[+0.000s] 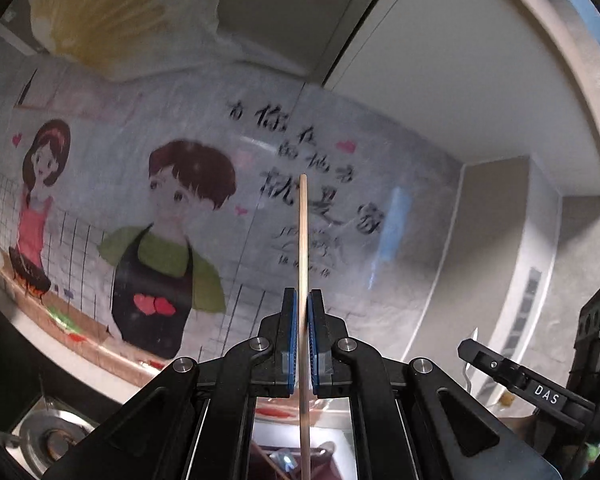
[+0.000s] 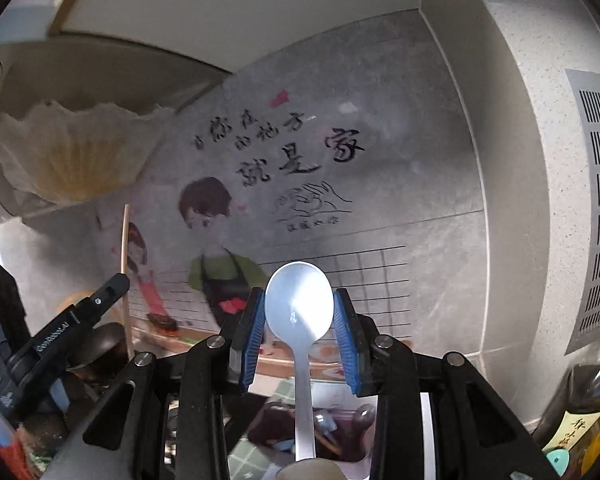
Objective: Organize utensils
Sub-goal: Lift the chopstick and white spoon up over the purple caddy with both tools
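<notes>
My left gripper (image 1: 303, 300) is shut on a thin wooden chopstick (image 1: 303, 236), which stands upright between the blue pads in front of the wall. In the right wrist view this gripper (image 2: 112, 284) and its chopstick (image 2: 124, 240) show at the left. My right gripper (image 2: 299, 312) is shut on a white plastic spoon (image 2: 299, 300); the pads press the sides of its bowl and the handle runs down toward the camera. One finger of the right gripper (image 1: 500, 364) shows at the right of the left wrist view. Far below lies a dark red holder (image 2: 340, 428) with several utensils.
The tiled wall carries a cartoon sticker (image 1: 168, 240) of two figures with writing. A pleated white cover (image 2: 68, 152) hangs under the upper cabinet at the left. Oil bottles (image 2: 588, 400) stand at the lower right. A stove burner (image 1: 48, 436) lies at the lower left.
</notes>
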Motion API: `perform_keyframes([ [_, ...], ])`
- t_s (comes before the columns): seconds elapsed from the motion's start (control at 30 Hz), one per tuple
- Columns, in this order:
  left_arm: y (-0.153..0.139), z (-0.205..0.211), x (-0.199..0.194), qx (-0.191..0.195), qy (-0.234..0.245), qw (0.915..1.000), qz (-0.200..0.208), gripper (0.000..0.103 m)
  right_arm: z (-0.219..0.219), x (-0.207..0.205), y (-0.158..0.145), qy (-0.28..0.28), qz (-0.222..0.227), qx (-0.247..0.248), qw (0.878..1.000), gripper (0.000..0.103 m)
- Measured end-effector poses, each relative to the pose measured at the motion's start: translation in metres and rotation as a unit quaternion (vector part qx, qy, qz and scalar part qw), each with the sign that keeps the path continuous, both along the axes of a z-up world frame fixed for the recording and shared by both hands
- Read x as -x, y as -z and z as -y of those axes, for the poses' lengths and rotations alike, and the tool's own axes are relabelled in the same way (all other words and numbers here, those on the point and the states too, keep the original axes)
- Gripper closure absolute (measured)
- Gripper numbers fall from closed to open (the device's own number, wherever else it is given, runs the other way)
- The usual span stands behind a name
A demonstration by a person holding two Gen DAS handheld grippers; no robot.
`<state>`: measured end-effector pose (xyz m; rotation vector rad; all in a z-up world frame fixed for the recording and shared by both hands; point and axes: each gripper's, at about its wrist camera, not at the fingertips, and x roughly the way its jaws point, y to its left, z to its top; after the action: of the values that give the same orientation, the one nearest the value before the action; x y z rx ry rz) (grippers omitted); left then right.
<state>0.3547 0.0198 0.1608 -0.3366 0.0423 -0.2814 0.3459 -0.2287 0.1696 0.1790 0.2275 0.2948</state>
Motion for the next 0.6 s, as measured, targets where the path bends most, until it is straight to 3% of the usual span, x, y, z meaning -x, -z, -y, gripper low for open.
perform_keyframes([
  [0.17,0.045,0.007,-0.038,-0.028,-0.017,0.9985,-0.043,0.098,-0.003,-0.041,0.039,0.009,-0.039,-0.002,0.999,0.072],
  [0.33,0.087,0.006,-0.082,-0.017,-0.038,0.9941,-0.100,0.098,-0.009,-0.074,0.071,0.011,-0.068,0.008,0.998,0.071],
  [0.47,0.121,0.013,-0.105,-0.011,-0.054,0.9902,-0.128,0.098,-0.014,-0.095,0.095,0.012,-0.080,0.011,0.997,0.071],
  [0.6,0.136,0.017,-0.122,-0.005,-0.069,0.9879,-0.139,0.098,-0.015,-0.113,0.117,0.010,-0.101,0.005,0.995,0.071],
])
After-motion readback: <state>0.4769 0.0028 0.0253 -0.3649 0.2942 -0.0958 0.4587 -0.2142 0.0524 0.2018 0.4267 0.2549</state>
